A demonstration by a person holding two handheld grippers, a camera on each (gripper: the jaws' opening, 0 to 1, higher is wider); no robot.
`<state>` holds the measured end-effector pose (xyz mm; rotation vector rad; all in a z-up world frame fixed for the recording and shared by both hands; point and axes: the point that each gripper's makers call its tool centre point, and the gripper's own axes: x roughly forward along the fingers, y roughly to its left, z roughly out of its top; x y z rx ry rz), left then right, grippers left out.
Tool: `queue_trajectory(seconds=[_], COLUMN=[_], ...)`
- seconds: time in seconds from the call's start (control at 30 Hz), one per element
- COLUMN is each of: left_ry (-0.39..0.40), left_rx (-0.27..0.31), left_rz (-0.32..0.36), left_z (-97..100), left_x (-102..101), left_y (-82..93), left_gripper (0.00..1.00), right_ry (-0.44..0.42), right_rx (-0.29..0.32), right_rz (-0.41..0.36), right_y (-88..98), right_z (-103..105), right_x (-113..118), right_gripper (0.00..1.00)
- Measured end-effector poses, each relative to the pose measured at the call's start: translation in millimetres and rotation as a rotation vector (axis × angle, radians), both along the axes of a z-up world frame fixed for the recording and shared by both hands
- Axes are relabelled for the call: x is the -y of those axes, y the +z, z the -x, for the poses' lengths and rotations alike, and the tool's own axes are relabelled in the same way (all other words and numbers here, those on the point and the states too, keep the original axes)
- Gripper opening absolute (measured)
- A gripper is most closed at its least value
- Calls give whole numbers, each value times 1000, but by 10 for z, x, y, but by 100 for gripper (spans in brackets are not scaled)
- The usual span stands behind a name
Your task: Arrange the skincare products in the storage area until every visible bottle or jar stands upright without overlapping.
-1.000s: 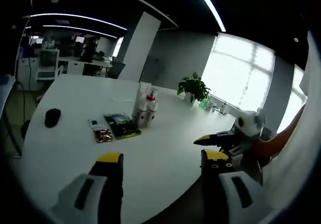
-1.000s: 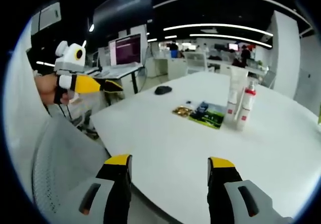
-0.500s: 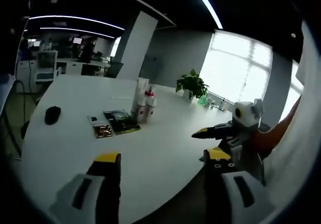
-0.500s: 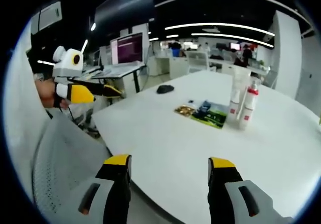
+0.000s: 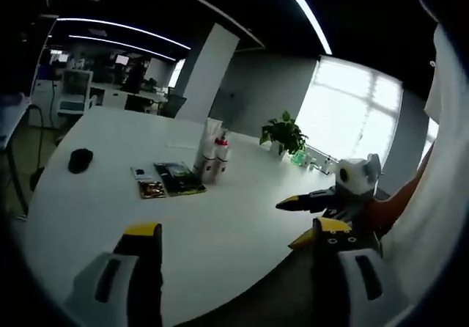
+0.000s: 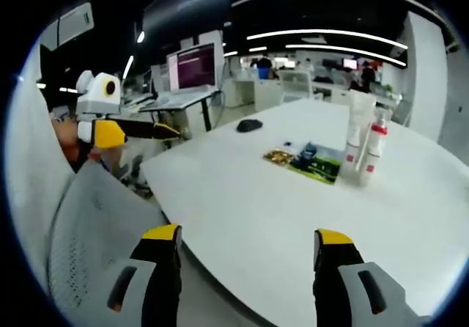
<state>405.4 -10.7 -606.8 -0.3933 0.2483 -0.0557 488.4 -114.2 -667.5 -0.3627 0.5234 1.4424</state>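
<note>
Right gripper view: two bottles (image 6: pixel 366 149) upright on table (image 6: pixel 242 195)

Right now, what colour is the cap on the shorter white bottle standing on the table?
Red, on the shorter white bottle, clearest in the right gripper view.

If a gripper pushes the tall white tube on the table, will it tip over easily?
Probably yes. The tall white tube is narrow for its height, so a push near its top would likely topple it. The red-capped bottle stands right beside it, so that would probably be knocked too.
</note>
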Motion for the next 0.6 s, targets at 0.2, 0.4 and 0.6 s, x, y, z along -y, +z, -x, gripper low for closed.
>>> queue_trajectory(seconds=[0.2,0.4,0.6], left_ry=[-12,-44,-79], left_rx=[-12,-28,-42], left_rz=[12,-2,-20], left_z=[-6,-48,-79], left_x=[49,87,141], left_y=[-41,-56,-72], left_gripper=[82,81,80], right_ry=[-1,-14,-25], right_rx=[0,14,29], right_rz=[6,-8,-23], right_y=[-8,25,54], right_z=[1,-38,-77], right_x=[4,10,23], right_gripper=[76,76,75])
